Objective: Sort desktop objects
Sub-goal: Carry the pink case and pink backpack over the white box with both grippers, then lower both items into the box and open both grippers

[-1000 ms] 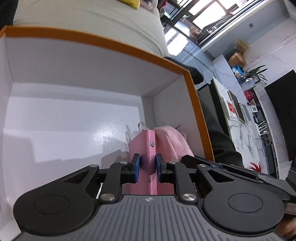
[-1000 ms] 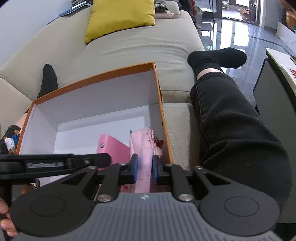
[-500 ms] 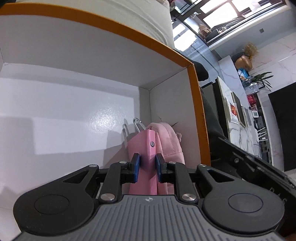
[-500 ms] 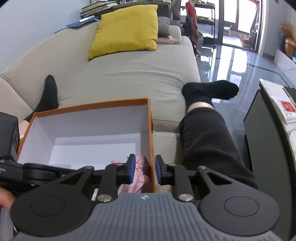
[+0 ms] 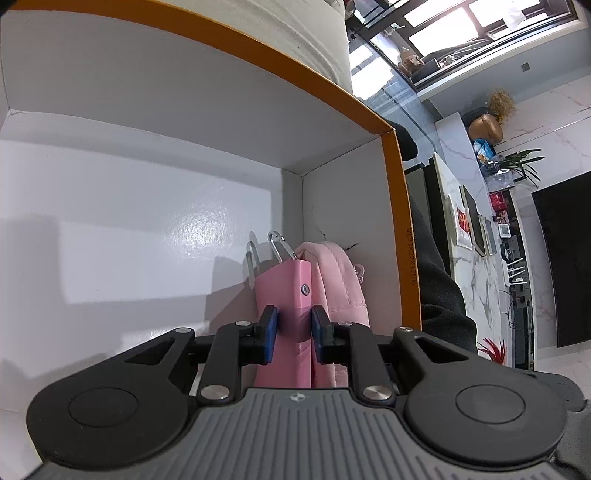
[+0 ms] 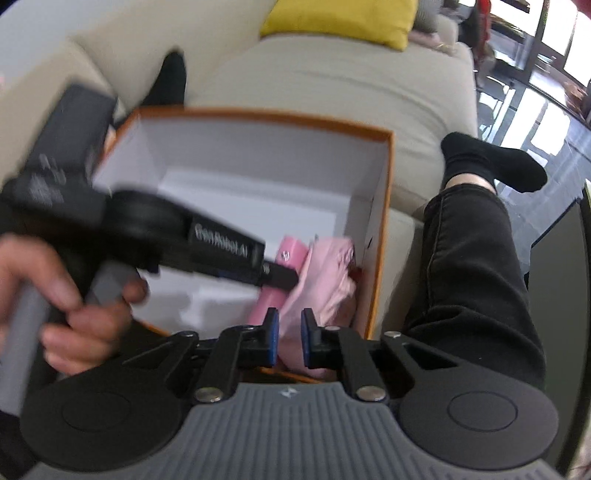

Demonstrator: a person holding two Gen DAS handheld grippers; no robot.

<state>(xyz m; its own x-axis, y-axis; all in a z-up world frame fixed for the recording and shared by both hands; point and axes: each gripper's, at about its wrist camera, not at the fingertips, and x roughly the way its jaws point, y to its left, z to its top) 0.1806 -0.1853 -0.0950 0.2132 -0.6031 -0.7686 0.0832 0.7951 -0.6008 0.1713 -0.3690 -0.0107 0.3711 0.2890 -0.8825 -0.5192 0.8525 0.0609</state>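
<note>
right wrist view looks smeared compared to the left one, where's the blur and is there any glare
Right wrist view: motion blur smears the left gripper, the hand holding it and the orange box; its own right gripper, jaws closing with nothing pressed between them, stays crisp. Left wrist view: sharp, with a glossy glare patch on the box floor, blown-out windows and fisheye-bent edges.

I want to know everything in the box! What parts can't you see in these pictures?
- Pink case: its lower end, left wrist view, hidden behind the left gripper.
- Pink pouch: its near part, right wrist view, behind the right gripper, whose jaws are closing.
- Orange box: left side cut off by the left wrist view's edge.
- Right wrist view is blurred, so details smear.
</note>
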